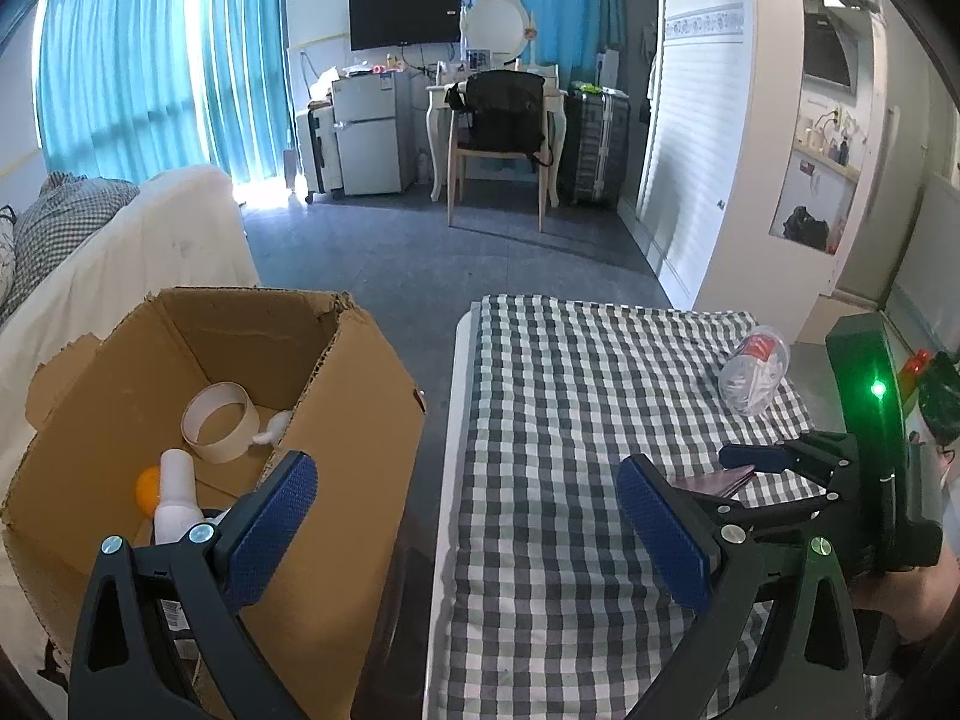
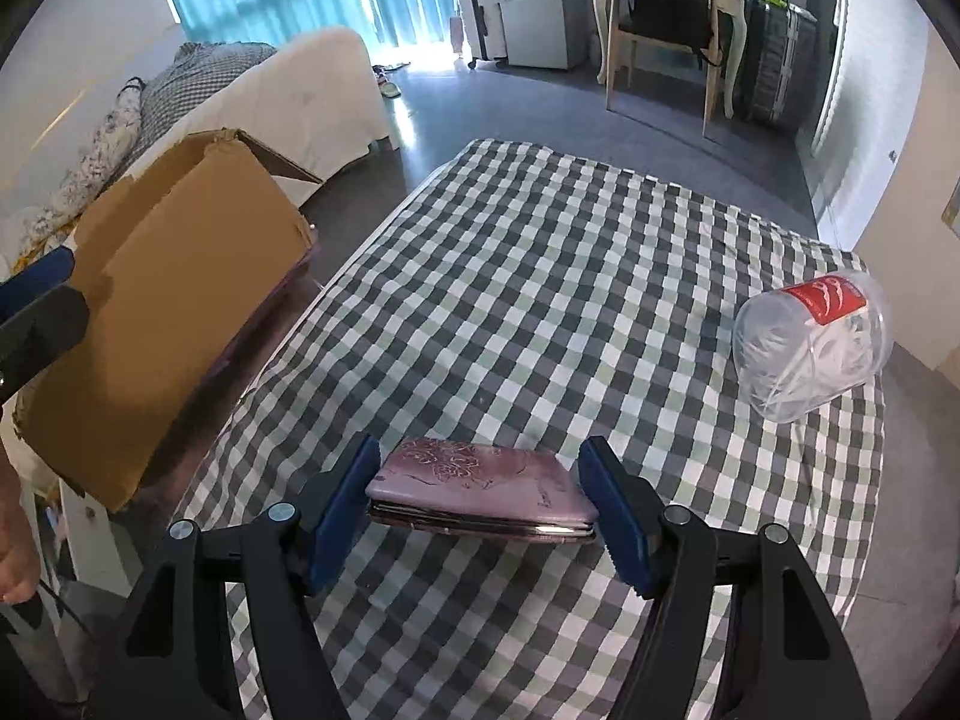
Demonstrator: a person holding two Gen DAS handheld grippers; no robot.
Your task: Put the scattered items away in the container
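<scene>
A purple wallet (image 2: pixel 480 489) lies on the checked tablecloth (image 2: pixel 540 300). My right gripper (image 2: pixel 480 504) has its blue pads on both ends of the wallet; it also shows in the left wrist view (image 1: pixel 750 468). A clear plastic jar with a red label (image 2: pixel 810 348) lies on its side at the table's right edge, also visible in the left wrist view (image 1: pixel 756 372). The open cardboard box (image 1: pixel 210 420) stands left of the table and holds a tape ring (image 1: pixel 219 420), a white bottle (image 1: pixel 177 498) and an orange ball (image 1: pixel 147 486). My left gripper (image 1: pixel 468 522) is open and empty, between box and table.
A white sofa (image 2: pixel 288 90) stands behind the box. A chair (image 1: pixel 501 138), a desk, a small fridge (image 1: pixel 369 132) and a suitcase (image 1: pixel 597 144) stand at the far wall. A person's hand shows at the left edge in the right wrist view (image 2: pixel 18 564).
</scene>
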